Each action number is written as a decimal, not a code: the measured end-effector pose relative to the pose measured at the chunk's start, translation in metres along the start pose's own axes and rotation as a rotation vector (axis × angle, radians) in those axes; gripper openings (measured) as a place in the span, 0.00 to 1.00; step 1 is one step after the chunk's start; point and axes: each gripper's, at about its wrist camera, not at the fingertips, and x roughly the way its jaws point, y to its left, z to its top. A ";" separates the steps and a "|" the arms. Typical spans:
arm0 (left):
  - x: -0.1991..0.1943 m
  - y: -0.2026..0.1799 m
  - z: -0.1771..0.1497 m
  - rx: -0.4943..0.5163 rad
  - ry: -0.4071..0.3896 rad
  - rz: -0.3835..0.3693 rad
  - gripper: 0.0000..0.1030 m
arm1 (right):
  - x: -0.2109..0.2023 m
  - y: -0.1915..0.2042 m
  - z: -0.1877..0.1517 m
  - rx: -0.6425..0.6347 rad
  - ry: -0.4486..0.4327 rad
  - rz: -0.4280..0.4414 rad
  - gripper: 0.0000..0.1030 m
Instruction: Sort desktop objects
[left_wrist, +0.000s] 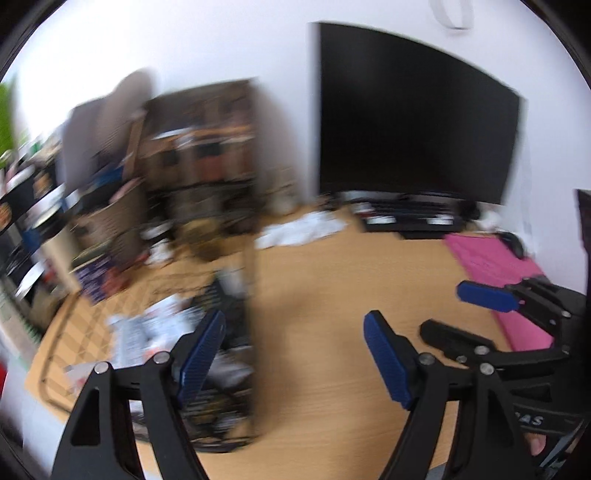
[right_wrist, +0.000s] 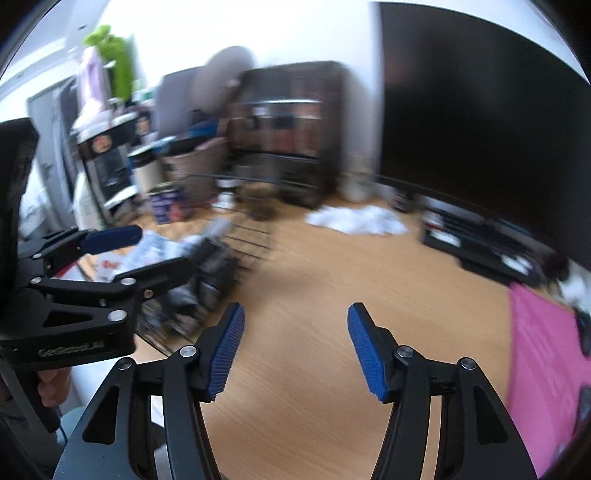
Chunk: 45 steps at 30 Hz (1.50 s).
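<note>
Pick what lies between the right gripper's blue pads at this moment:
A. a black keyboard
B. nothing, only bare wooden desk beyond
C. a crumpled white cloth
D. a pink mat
B: in the right wrist view the right gripper stands open, with only the bare wooden desk showing between its pads.

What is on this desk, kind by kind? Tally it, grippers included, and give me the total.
monitor: 1
pink mat: 1
white crumpled heap: 1
wire basket: 1
grippers, both open and empty: 2, the left gripper and the right gripper
Total: 6
</note>
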 end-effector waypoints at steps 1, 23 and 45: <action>0.001 -0.011 0.000 0.018 -0.006 -0.016 0.79 | -0.005 -0.011 -0.008 0.022 0.007 -0.017 0.58; 0.026 -0.075 -0.004 0.101 0.117 -0.073 0.86 | -0.041 -0.086 -0.053 0.175 0.027 -0.233 0.58; 0.029 -0.074 -0.008 0.086 0.142 -0.084 0.86 | -0.031 -0.087 -0.056 0.166 0.052 -0.226 0.58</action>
